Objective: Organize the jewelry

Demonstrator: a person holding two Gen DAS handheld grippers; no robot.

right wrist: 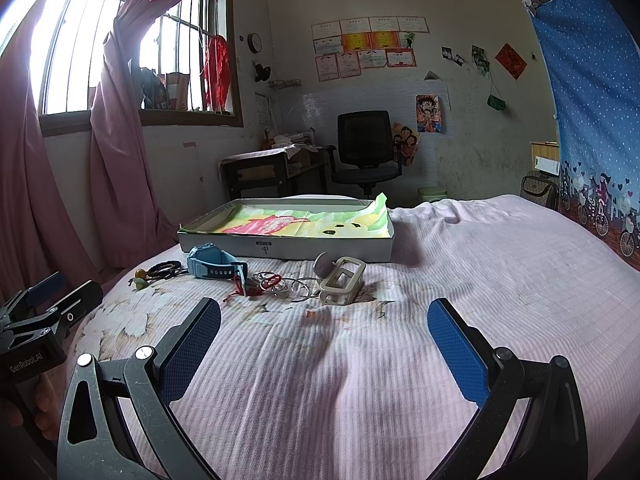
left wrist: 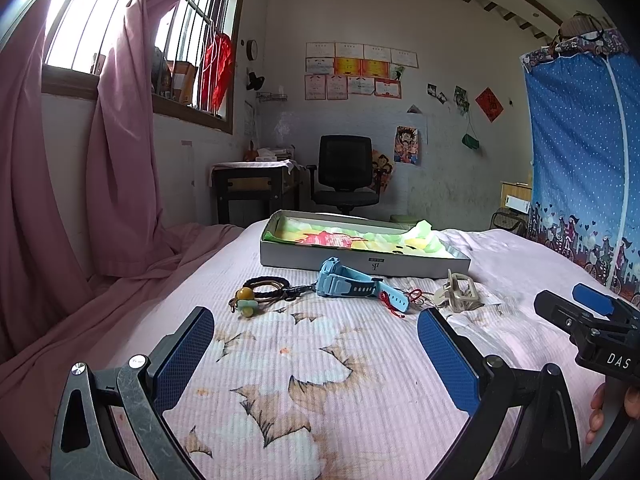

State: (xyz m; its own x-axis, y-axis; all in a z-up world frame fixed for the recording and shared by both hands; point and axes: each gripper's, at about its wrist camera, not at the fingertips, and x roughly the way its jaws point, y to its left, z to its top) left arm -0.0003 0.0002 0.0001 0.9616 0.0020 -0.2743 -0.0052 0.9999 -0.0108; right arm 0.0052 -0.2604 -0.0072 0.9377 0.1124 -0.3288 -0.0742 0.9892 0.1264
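We hold our left gripper [left wrist: 316, 334] low over the bedspread [left wrist: 360, 380], its blue pads spread wide with nothing between them. Our right gripper [right wrist: 324, 326] hovers the same way, jaws wide apart and empty.

We take the shallow box [right wrist: 280, 246], lined with a colourful cloth, as our landmark. It sits on the bed ahead of both grippers. All the jewelry lies in a loose row just in front of its near wall, outside it. The blue watch [right wrist: 212, 266] rests closest to the box wall, toward its left end. Left of the watch lies a dark braided bracelet [left wrist: 266, 285] with an amber bead and a green charm. In front of the box's middle we see a red string bracelet [right wrist: 270, 280] tangled with thin wire hoops [right wrist: 298, 290]; how many hoops is hard to tell. Beside these, a beige hair claw [right wrist: 340, 280] stands before the box's right half.
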